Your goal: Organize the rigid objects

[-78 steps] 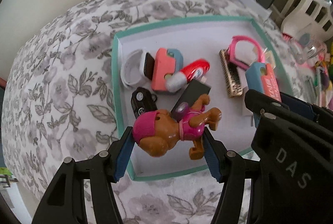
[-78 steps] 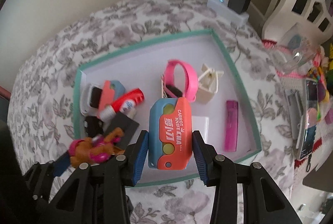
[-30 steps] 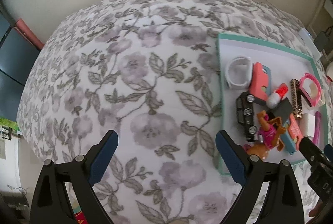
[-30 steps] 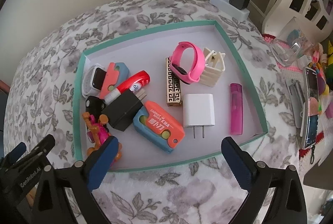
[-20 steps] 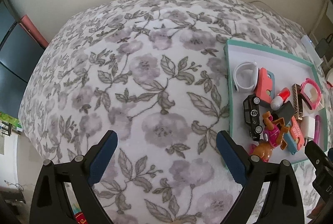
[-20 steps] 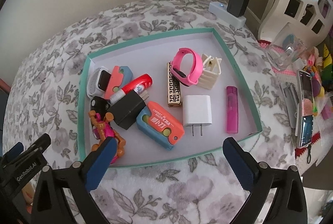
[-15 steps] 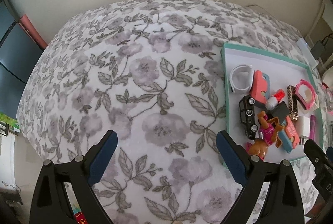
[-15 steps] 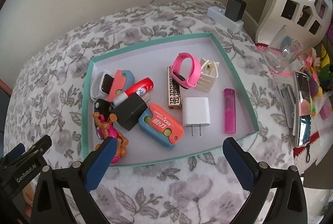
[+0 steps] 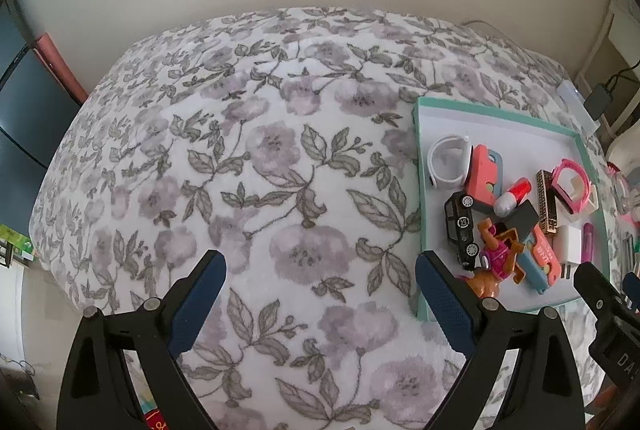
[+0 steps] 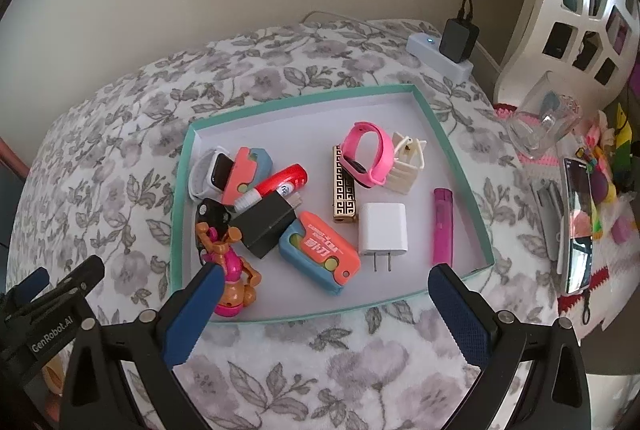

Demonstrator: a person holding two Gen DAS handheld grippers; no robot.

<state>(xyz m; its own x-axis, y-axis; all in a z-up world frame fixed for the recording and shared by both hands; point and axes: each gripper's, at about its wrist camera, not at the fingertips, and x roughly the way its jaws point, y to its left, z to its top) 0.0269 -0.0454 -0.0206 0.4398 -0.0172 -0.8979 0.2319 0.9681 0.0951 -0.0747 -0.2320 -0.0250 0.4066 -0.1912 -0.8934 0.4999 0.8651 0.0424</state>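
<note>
Moved: dog figure point(image 10: 232, 276) and carrot knife point(image 10: 318, 250) now lie in tray point(image 10: 456, 158)
Grippers: left gripper point(image 9: 318, 304), right gripper point(image 10: 320, 314) both spread, empty
Handling: figure probably light, stiff; pinch torso

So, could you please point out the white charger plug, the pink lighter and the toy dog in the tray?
white charger plug point(image 10: 383, 228), right wrist view, middle of its flat top face.
pink lighter point(image 10: 442, 230), right wrist view, mid-body.
toy dog point(image 10: 231, 266), right wrist view, pink torso.

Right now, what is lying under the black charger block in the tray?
The black charger block leans on the red-capped tube and overlaps the orange-and-blue carrot knife in the tray. Whatever lies flat beneath the block is covered.
</note>
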